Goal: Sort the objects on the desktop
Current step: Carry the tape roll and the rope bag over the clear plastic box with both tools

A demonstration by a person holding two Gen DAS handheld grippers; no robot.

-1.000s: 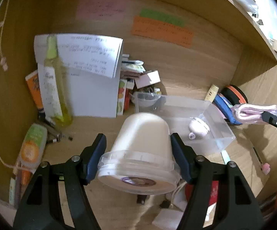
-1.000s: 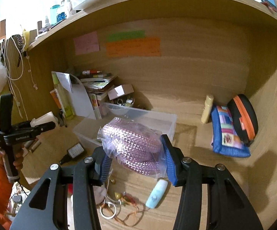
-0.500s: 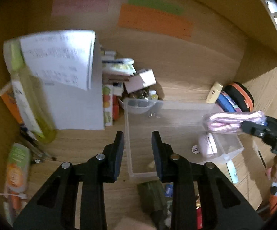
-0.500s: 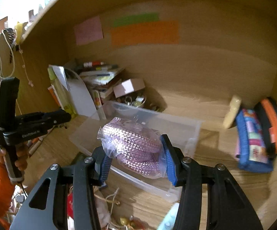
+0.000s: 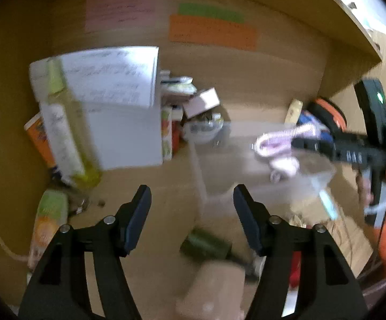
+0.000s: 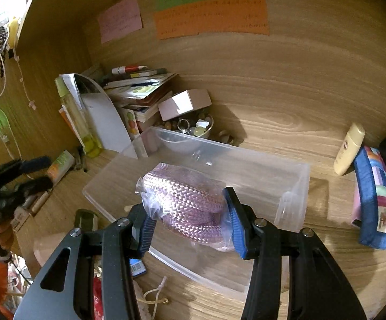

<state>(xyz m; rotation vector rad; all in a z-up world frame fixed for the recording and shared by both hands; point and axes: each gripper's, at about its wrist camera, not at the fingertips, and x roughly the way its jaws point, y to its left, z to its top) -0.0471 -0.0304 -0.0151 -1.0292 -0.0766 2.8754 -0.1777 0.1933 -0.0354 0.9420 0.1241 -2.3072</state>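
Our right gripper clenches the bagged pink rope above the clear bin; our left gripper, at nine o'clock, hangs released, grasping nothing

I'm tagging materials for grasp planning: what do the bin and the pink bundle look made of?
Storage bin: clear, glossy rigid plastic, probably; the desk shows through its walls. Pink bundle: braided cord, likely fabric, herringbone weave, in thin crinkly transparent film, gripped by the right gripper.
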